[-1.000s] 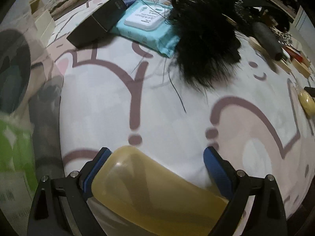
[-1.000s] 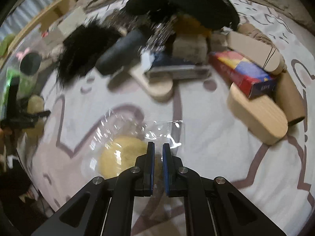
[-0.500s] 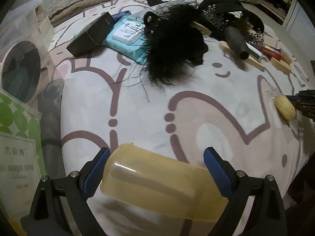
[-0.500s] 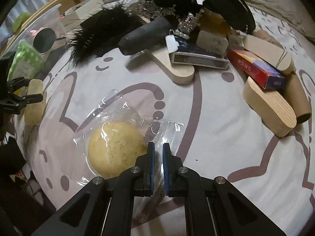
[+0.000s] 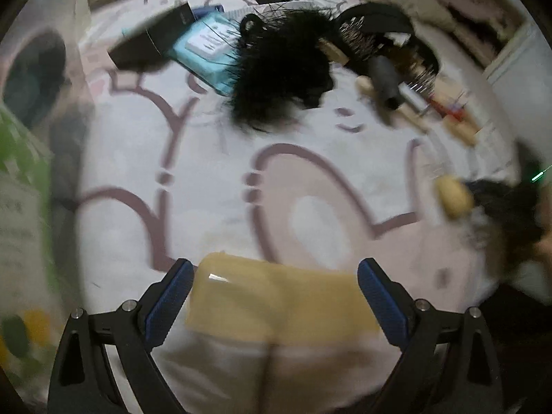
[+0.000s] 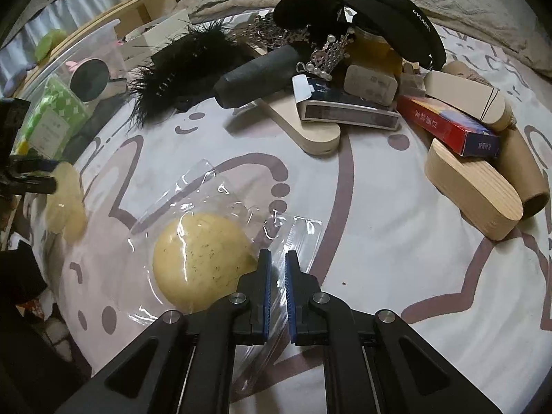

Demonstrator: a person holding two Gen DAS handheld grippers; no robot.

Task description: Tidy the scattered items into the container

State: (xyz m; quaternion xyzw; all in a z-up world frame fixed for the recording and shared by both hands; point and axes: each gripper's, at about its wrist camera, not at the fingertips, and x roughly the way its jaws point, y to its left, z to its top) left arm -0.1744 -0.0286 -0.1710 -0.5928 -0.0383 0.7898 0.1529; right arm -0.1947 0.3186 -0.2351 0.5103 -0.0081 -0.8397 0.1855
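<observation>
My left gripper (image 5: 274, 296) is shut on a translucent yellow case (image 5: 276, 305), held sideways between its blue pads above the bedsheet. In the right wrist view the left gripper (image 6: 31, 176) and that case (image 6: 65, 203) show at the far left. My right gripper (image 6: 277, 272) is shut on the clear plastic bag (image 6: 289, 234) that holds a round yellow sponge (image 6: 200, 258), lifted just above the sheet. The sponge (image 5: 452, 196) shows at the right of the left wrist view. A clear container (image 6: 82, 51) with a green packet (image 6: 55, 117) stands at the left.
Scattered on the bed: black feather piece (image 6: 186, 65), black roll (image 6: 258, 76), wooden blocks (image 6: 472, 189), red-blue box (image 6: 448, 124), tiara (image 6: 324, 55), black cap (image 6: 390, 13), teal wipes pack (image 5: 207, 48), black box (image 5: 151, 45). Bed edge lies at the lower left.
The left gripper has swung with the yellow case, its view now blurred. The right gripper has lifted the bagged sponge nearer and slightly left.
</observation>
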